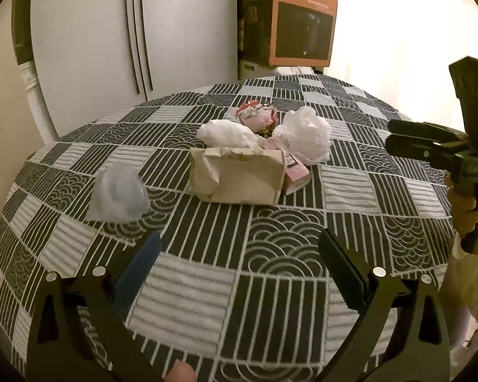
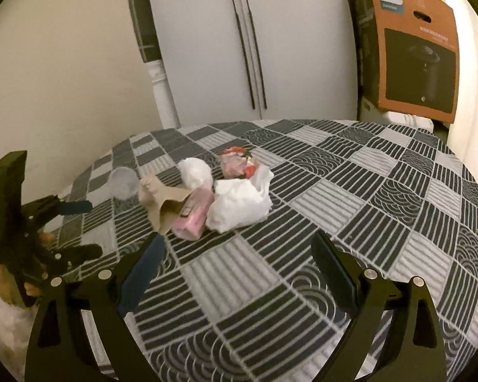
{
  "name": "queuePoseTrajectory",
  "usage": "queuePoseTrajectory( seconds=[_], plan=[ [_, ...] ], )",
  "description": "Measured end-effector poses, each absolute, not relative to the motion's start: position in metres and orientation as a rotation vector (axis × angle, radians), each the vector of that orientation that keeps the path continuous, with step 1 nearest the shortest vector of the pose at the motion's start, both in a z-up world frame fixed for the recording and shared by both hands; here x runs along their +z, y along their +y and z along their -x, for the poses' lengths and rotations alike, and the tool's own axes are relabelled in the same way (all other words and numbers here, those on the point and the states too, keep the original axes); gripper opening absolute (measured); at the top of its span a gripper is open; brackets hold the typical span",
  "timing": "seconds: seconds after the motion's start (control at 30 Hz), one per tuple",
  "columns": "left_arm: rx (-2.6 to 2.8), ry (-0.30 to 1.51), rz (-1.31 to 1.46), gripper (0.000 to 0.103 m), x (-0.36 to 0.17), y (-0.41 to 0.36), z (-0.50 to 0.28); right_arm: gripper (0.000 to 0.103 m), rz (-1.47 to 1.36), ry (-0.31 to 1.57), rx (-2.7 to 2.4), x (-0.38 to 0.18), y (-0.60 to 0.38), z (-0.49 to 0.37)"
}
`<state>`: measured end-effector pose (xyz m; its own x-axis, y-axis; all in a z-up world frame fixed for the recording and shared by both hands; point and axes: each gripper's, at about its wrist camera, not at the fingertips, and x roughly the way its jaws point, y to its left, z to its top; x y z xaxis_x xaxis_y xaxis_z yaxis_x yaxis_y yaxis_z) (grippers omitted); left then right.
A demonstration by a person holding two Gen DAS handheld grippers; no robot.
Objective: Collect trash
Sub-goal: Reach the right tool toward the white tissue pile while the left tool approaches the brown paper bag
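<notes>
Left wrist view
- Left gripper [image 1: 239, 254]: fingers spread wide, nothing held; it is poised over the near part of the tablecloth [image 1: 207, 286].
- Right gripper [image 1: 398, 140]: seen side-on at the right edge, a hand [image 1: 465, 213] on its grip; fingers appear close together here, so its spread is better read from its own camera.
- Trash pile: gathered mid-table, well ahead of the left gripper's fingers.
- Paper bag [image 1: 239, 178]: crumpled, brown, nearest item; judged light and crushable, best pinched at the folded top edge.
- Pink carton [image 1: 298, 172]: tucked against the bag's right side; judged stiff enough to be gripped across its flat faces.
- White wads [image 1: 306, 133]: two soft tissue or plastic lumps behind the bag; judged feather-light, any bulge could be taken.
- Red-pink wrapper [image 1: 258, 114]: crumpled, farthest back.
- Clear plastic piece [image 1: 119, 194]: lies apart, left of the pile, nearest the left finger; judged thin and slippery.

Right wrist view
- Right gripper [image 2: 239, 258]: fingers wide apart, empty.
- Left gripper [image 2: 79, 226]: visible at the left edge, fingers parted.
- Pile position: ahead and slightly left of centre; pink carton [image 2: 194, 216] and large white wad [image 2: 239, 203] lie nearest, just beyond the fingertips.
- Paper bag [image 2: 162, 203]: left of the carton, touching it.
- Clear plastic piece [image 2: 122, 183]: beyond the bag, on the left gripper's side.
</notes>
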<state>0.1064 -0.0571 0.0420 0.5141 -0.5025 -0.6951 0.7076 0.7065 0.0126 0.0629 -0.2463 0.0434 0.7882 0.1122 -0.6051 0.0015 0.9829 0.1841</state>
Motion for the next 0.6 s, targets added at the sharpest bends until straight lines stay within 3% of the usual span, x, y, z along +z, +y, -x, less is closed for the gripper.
queuePoseTrajectory(
  seconds=[0.6],
  plan=[
    [-0.834, 0.840, -0.312, 0.097, 0.029, -0.100, -0.172, 0.089, -0.243, 0.792, 0.045, 0.020, -0.259, -0.156]
  ],
)
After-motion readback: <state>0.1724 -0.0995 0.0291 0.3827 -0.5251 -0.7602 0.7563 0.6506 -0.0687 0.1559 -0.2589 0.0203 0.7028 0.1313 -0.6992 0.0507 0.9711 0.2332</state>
